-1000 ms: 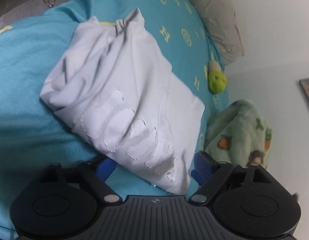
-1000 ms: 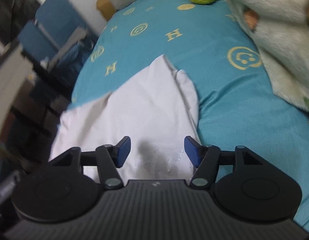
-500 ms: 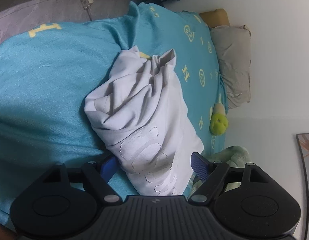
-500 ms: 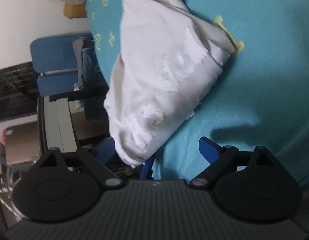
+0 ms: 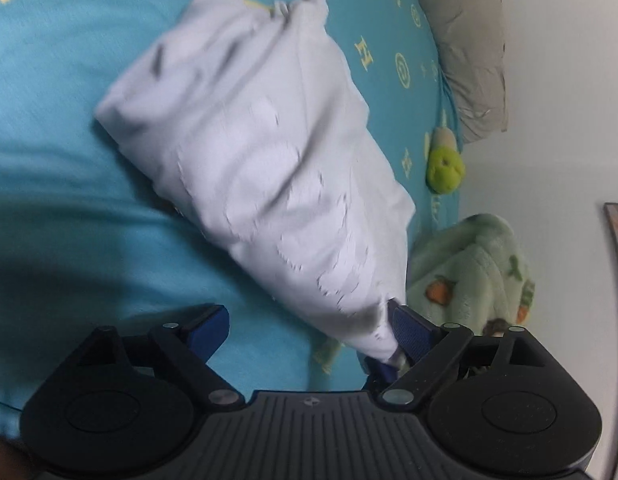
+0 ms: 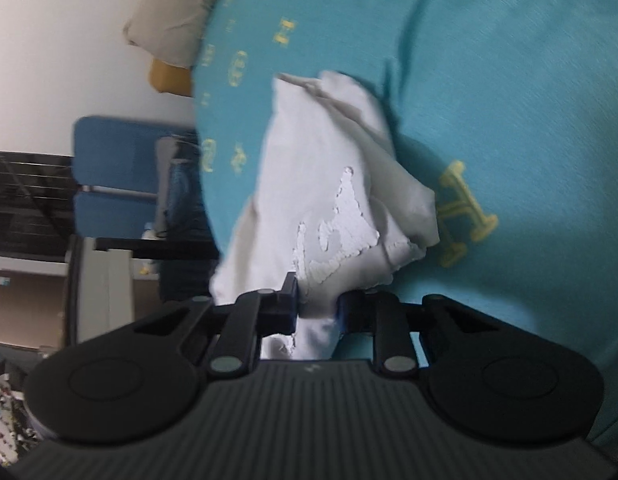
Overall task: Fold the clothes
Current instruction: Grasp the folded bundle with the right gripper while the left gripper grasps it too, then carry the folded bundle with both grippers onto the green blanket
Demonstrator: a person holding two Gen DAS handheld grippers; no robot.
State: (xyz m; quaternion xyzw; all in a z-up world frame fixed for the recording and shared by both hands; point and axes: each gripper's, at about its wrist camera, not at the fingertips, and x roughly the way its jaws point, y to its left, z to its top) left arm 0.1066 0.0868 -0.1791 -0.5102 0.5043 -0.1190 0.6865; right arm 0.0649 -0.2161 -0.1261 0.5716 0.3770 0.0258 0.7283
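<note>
Shirt (image 6: 333,200), white with cracked print, bunched up on teal bedsheet (image 6: 509,120). Right gripper (image 6: 317,314) pinching near edge of it, pads tight on cloth. Left gripper (image 5: 309,330) spread wide; shirt corner (image 5: 383,340) touches its right pad, nothing gripped. Further back: green plush toy (image 5: 445,170), fleece blanket (image 5: 477,264), grey pillow (image 5: 469,52) by wall. Blue chair (image 6: 121,176) beside bed.

You have one white garment (image 5: 269,168) on one bed (image 5: 49,160), one grey pillow (image 5: 469,52), one green plush toy (image 5: 445,168), one green fleece blanket (image 5: 477,268), one blue chair (image 6: 121,172), and two tools: left tool (image 5: 309,330), right tool (image 6: 317,309).
</note>
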